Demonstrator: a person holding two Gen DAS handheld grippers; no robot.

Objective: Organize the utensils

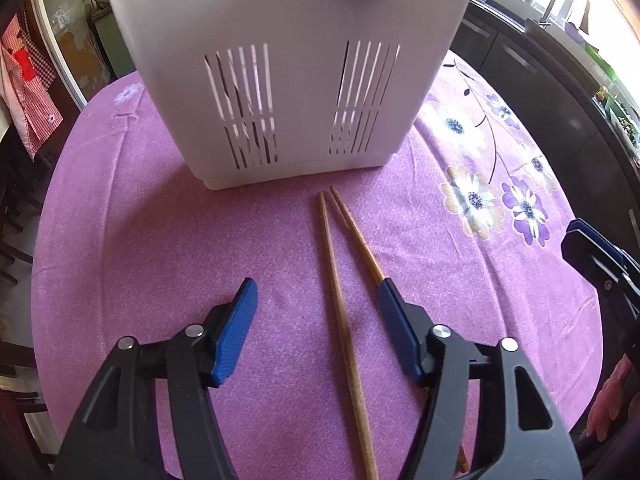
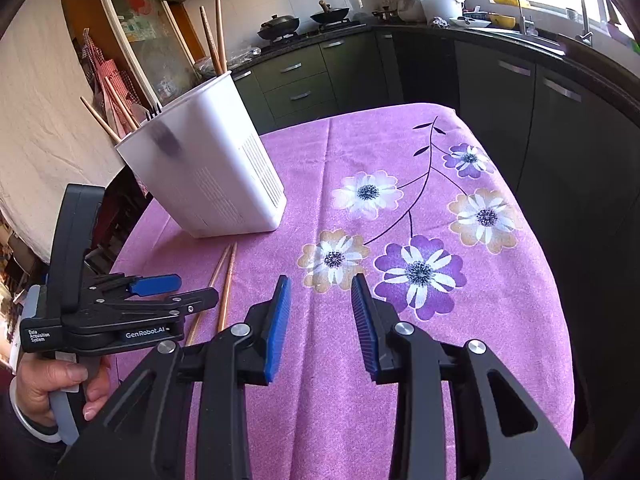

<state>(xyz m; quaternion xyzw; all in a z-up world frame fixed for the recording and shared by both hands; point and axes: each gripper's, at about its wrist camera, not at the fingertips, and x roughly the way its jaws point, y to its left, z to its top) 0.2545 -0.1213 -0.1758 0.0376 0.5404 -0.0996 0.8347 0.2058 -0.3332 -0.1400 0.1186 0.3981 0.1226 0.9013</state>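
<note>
**On the purple tablecloth: two chopsticks left to put away**

On the left side of the table, the white utensil holder (image 2: 208,160) already has stuff in it. From the right wrist view you can see several wooden chopsticks (image 2: 212,36) poking out of the top, plus what looks like the tines of a fork (image 2: 154,114). So part of the sorting looks done, I'd say.

Just in front of the holder, a pair of chopsticks (image 1: 340,288) lies flat on the tablecloth (image 1: 120,240), tips pointing at the holder's base, close to it but not touching as far as I can tell. These look like the only loose utensils in view.

The left gripper (image 1: 316,304) is right over them, jaws apart. One chopstick runs up between the blue pads; the other disappears behind the right-hand pad (image 1: 394,312), so I can't tell if it's actually inside the gap. Nothing's pinched yet.

Further right, the right gripper (image 2: 320,312) hangs over the flowered part of the cloth, jaws partly open with nothing between them.

My guess: mostly done, with this last pair left to grab, lift and drop in the holder. Catching both at once could be fiddly.
</note>
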